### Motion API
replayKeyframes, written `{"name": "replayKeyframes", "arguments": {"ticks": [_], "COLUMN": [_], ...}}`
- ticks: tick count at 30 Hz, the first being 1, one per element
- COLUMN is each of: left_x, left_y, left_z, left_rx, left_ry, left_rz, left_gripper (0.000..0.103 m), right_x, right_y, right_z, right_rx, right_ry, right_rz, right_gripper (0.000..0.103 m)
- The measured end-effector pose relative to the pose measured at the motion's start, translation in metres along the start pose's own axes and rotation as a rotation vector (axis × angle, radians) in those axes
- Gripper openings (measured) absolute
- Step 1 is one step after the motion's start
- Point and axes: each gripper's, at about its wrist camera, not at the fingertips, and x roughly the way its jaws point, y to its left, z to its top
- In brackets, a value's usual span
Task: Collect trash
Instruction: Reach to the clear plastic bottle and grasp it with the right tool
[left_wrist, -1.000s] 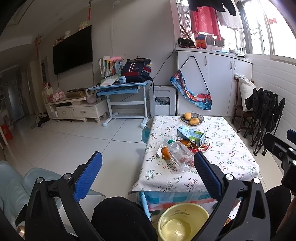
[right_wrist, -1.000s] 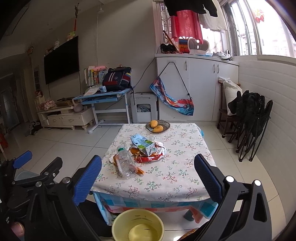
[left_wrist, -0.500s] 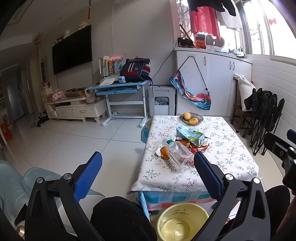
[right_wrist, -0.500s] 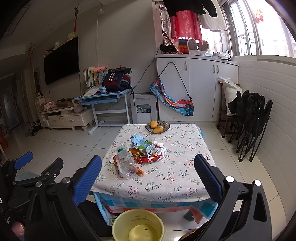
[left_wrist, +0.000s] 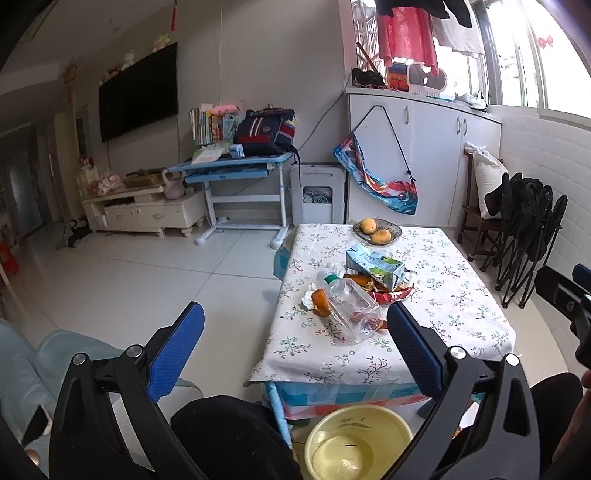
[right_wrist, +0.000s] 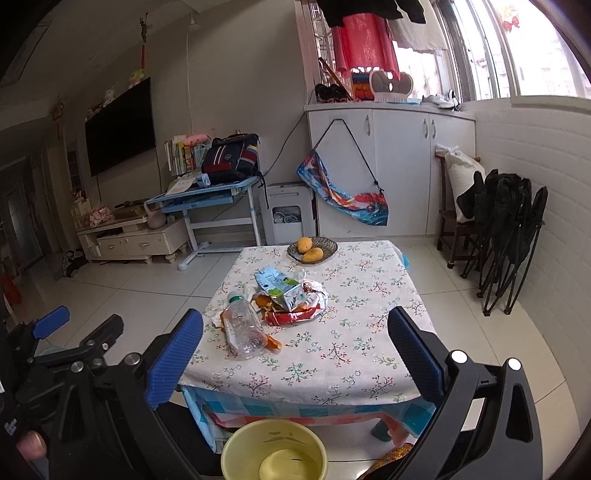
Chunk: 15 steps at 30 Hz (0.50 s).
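Note:
A pile of trash lies on the low table (left_wrist: 458, 325) with a floral cloth: a clear plastic bottle (left_wrist: 347, 302) on its side, a blue-green carton (left_wrist: 373, 266), red wrappers (right_wrist: 291, 315) and orange peel (left_wrist: 319, 301). The bottle (right_wrist: 242, 326) and carton (right_wrist: 280, 288) also show in the right wrist view. A yellow bin (left_wrist: 356, 443) stands on the floor in front of the table, also in the right wrist view (right_wrist: 273, 450). My left gripper (left_wrist: 295, 343) is open and empty, short of the table. My right gripper (right_wrist: 295, 343) is open and empty, above the table's near edge.
A bowl of mangoes (right_wrist: 312, 249) sits at the table's far end. Folded black chairs (right_wrist: 509, 229) lean on the right wall. A blue desk (left_wrist: 236, 170) and white cabinets (right_wrist: 388, 166) stand behind. A light blue seat (left_wrist: 48, 354) is at lower left.
Both views have shifted only slightly; the table and trash look a little nearer. Both grippers stay open and empty.

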Motion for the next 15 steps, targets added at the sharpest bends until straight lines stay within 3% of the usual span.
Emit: {"name": "replayKeyframes", "arguments": {"ticks": [4, 15], "left_x": [0.030, 0.107], "left_y": [0.005, 0.014], "left_z": [-0.003, -0.009], "left_rx": [-0.031, -0.059], "left_ry": [0.068, 0.174], "left_rz": [-0.046, -0.018], "left_gripper": [0.096, 0.096], "right_x": [0.023, 0.096], "right_y": [-0.015, -0.010], "right_z": [-0.007, -0.031], "right_rx": [0.006, -0.057], "right_ry": [0.031, 0.188], "right_rz": [0.002, 0.076], "right_gripper": [0.096, 0.096]}}
